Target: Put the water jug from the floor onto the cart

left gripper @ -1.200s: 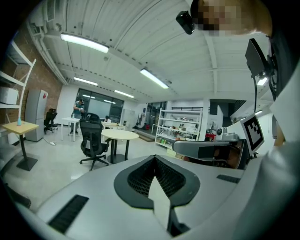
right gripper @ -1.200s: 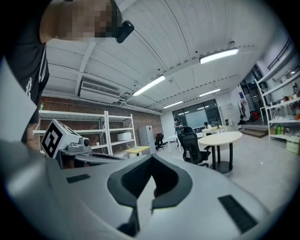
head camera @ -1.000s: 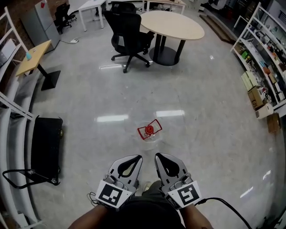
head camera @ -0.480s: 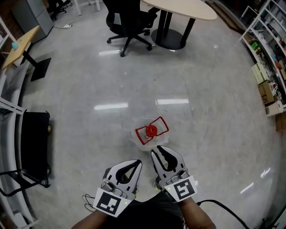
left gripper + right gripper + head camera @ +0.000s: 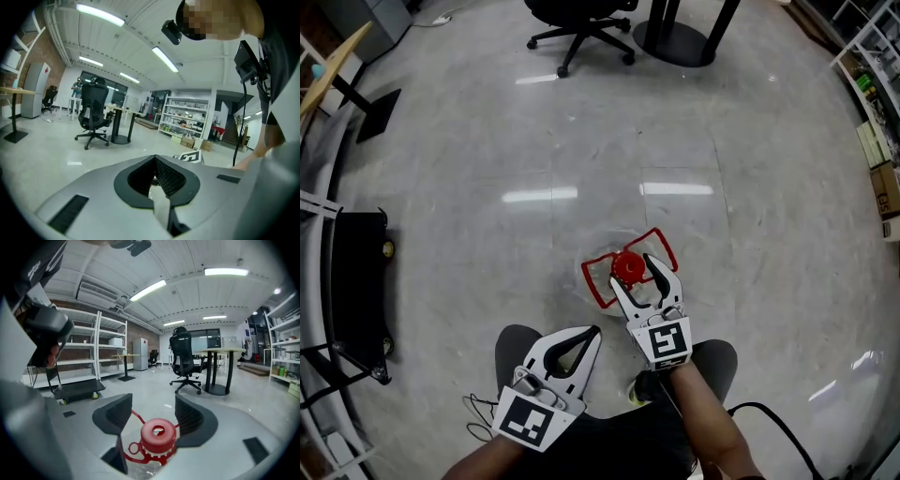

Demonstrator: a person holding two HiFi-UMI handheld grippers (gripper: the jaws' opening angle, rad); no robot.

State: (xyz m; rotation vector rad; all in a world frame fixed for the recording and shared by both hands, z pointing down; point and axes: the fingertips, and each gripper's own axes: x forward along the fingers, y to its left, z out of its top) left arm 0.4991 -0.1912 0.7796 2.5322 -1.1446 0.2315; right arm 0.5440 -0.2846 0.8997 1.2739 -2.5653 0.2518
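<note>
Since the earlier frame both hands have come down toward the floor (image 5: 750,187), and the right claw (image 5: 633,274) has gone forward to the jug (image 5: 609,298) while its jaws were just opening. The jug stands upright on the floor, directly under the tip of this claw. Its red cap (image 5: 158,432) sits between the two jaws, which are apart and, as far as I can see, do not press on it yet. The red handle (image 5: 143,457) spreads out below and on both sides of the jaws. I think the claw is placed so because the neck and the handle are the only firm parts to take on a clear, smooth body. The next step would be to close there. The left claw (image 5: 589,334) is behind the right one and a little to its left, close to the person's body. Its jaws are together and nothing is in them. It seems to wait, perhaps to support the jug later. The cart (image 5: 358,281) is well apart, far to the left of both claws, with its low black deck bare. Between the claws and the cart there is only open floor, so the way looks free. The chair (image 5: 581,19) ahead and the shelf (image 5: 877,94) far to the right are not in the path.
</note>
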